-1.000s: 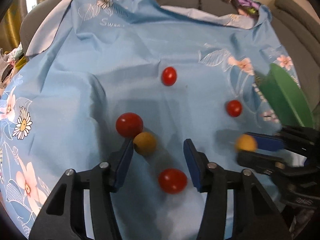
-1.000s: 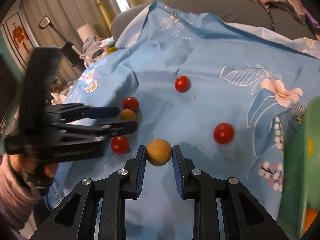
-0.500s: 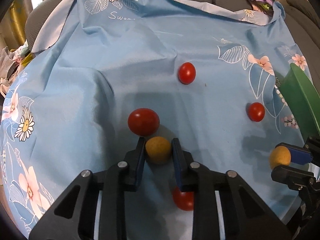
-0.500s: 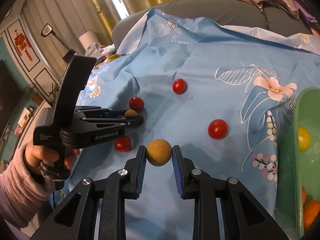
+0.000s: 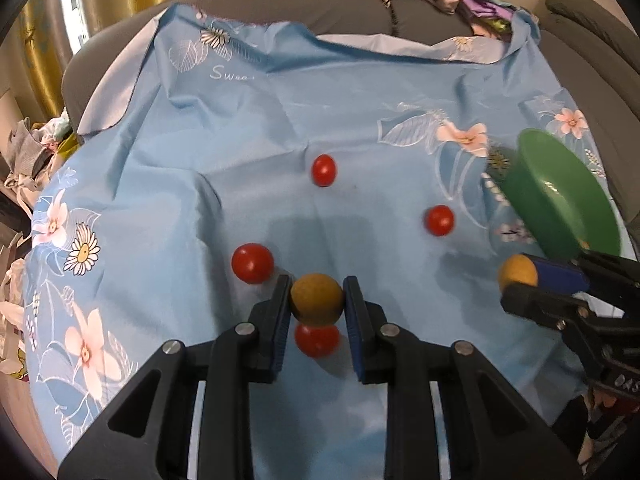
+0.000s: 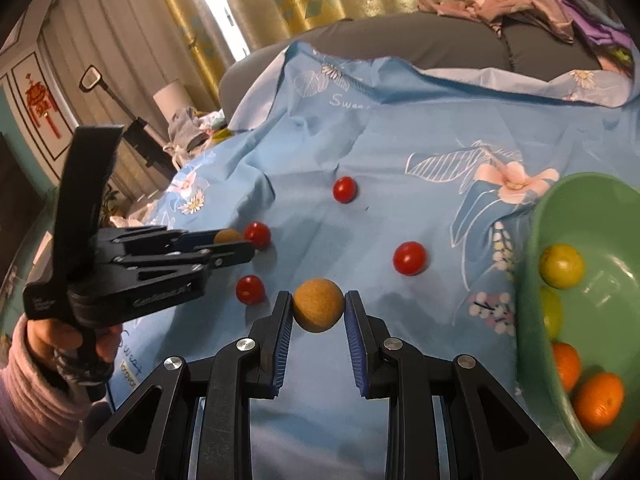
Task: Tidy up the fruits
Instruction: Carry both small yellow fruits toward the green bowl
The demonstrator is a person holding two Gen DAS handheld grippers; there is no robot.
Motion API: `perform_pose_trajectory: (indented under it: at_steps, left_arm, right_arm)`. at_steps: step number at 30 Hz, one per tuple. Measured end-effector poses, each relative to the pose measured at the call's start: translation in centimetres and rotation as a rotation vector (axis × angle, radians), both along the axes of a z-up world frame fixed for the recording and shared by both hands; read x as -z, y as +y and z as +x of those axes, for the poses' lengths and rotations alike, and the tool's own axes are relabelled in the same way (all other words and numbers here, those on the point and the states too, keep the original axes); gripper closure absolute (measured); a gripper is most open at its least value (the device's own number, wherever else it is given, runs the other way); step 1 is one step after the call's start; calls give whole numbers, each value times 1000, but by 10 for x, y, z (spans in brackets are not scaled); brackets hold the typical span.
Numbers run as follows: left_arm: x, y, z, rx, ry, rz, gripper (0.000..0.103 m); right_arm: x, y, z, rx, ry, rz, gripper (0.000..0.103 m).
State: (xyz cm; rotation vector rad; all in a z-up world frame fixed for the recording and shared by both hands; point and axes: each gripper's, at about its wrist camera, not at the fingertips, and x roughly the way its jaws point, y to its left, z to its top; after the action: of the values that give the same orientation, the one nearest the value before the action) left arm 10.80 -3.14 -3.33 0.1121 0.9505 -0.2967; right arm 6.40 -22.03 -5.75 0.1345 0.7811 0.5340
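L claw [image 5: 317, 300] clenched on brown fruit [image 5: 316, 298], R claw [image 6: 318, 312] gripping 2nd brown fruit [image 6: 318, 310], 4 tomatoes on cloth [image 5: 200, 128]

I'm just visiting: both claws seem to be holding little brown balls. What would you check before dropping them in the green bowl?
1. Left gripper shut on its brown fruit: ok.
2. Right gripper shut on the other brown fruit: ok.
3. Green bowl has free room among its fruit: ok.
4. Right gripper above the bowl: not ok, it is beside it, over the blue cloth.
5. Four red tomatoes remain on the cloth, one below the left gripper: ok, none is touched.
6. Bowl sits steady on the cloth: cannot tell.
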Motion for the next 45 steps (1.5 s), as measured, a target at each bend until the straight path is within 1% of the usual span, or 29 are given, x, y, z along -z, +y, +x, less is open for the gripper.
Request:
perform_pose_trajectory:
  at_steps: [6, 13, 21, 33, 45]
  left_arm:
    - [-18, -10, -25, 20, -31, -3, 78]
    - [-33, -24, -50, 56, -59, 2, 78]
    - [-49, -44, -68, 108, -100, 15, 78]
    - [-64, -83, -79, 196, -141, 23, 78]
    - [-73, -142, -73, 324, -145, -10, 78]
  right_arm:
    - [-14, -15, -17, 37, -34, 11, 75]
    - [-27, -28, -33, 69, -67, 21, 75]
    - [-39, -45, -50, 108, -103, 34, 75]
    - [-48, -80, -66, 186, -145, 55, 75]
    - [-43, -126, -73, 308, -149, 75, 75]
